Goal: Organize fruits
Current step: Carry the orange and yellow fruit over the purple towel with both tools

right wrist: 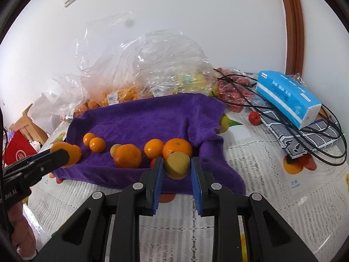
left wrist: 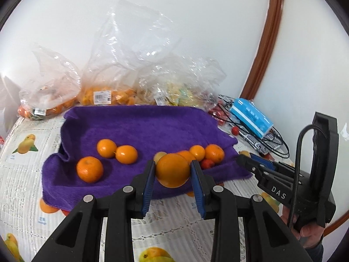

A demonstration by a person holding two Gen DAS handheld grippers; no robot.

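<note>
A purple towel (left wrist: pixel 139 128) (right wrist: pixel 152 118) lies on the table with several oranges on it, such as one at the left (left wrist: pixel 89 169) and a pair behind it (left wrist: pixel 126 154). My left gripper (left wrist: pixel 173 170) is shut on a large orange (left wrist: pixel 172 168) above the towel's front edge; it also shows in the right wrist view (right wrist: pixel 65 152). My right gripper (right wrist: pixel 177 166) is shut on a yellow-green fruit (right wrist: pixel 176 164) over the towel's front right part, next to an orange (right wrist: pixel 177 147). The right gripper also shows in the left wrist view (left wrist: pixel 246 160).
Clear plastic bags of oranges and other fruit (left wrist: pixel 104 93) (right wrist: pixel 122 91) stand behind the towel by the wall. A blue tissue pack (right wrist: pixel 288 96), black cables (right wrist: pixel 305 135), a checked cloth and small red fruits (right wrist: pixel 254 118) lie at the right. The tablecloth (left wrist: pixel 21 174) has printed fruit.
</note>
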